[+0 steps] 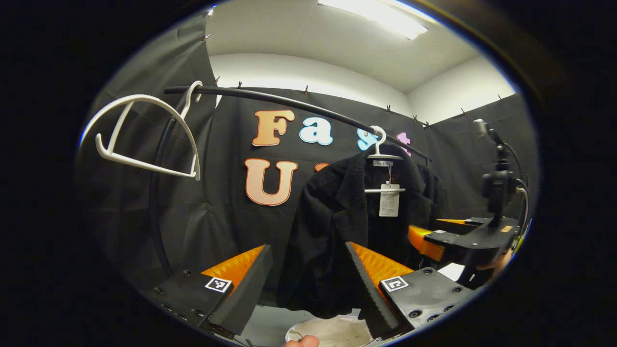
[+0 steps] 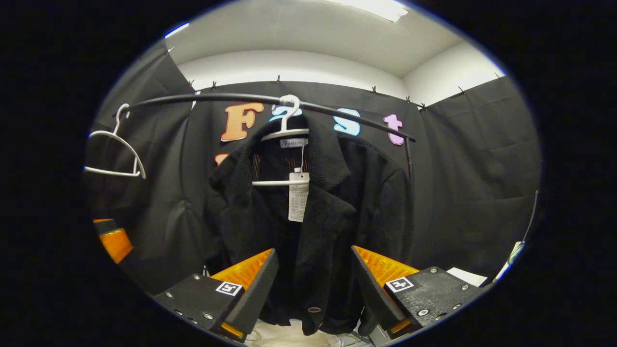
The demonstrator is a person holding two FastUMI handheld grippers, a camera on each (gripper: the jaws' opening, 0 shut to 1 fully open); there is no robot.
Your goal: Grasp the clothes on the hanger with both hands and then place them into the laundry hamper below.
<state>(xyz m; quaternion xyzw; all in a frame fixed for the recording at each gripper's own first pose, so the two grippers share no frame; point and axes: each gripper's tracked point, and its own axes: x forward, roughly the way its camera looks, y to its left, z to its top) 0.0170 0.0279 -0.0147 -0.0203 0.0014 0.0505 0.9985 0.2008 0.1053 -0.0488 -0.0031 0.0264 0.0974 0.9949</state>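
A black jacket [image 2: 313, 212] with a paper tag hangs on a white hanger [image 2: 285, 130] from the black rail [image 2: 231, 98]. In the right gripper view, my right gripper [image 2: 313, 279] is open, its fingers either side of the jacket's lower front, short of it. In the left gripper view the same jacket [image 1: 332, 226] hangs on its hanger [image 1: 382, 153], and my left gripper [image 1: 308, 284] is open in front of its left sleeve. The other gripper [image 1: 462, 238] shows at the right, held by a hand. The pale hamper [image 1: 332, 332] lies below.
An empty white hanger [image 1: 144, 135] hangs at the left end of the rail [image 1: 289, 102]; the right gripper view shows that hanger [image 2: 115, 154] too. Black cloth walls the booth behind and on both sides. A fingertip [image 1: 301, 341] shows at the bottom edge.
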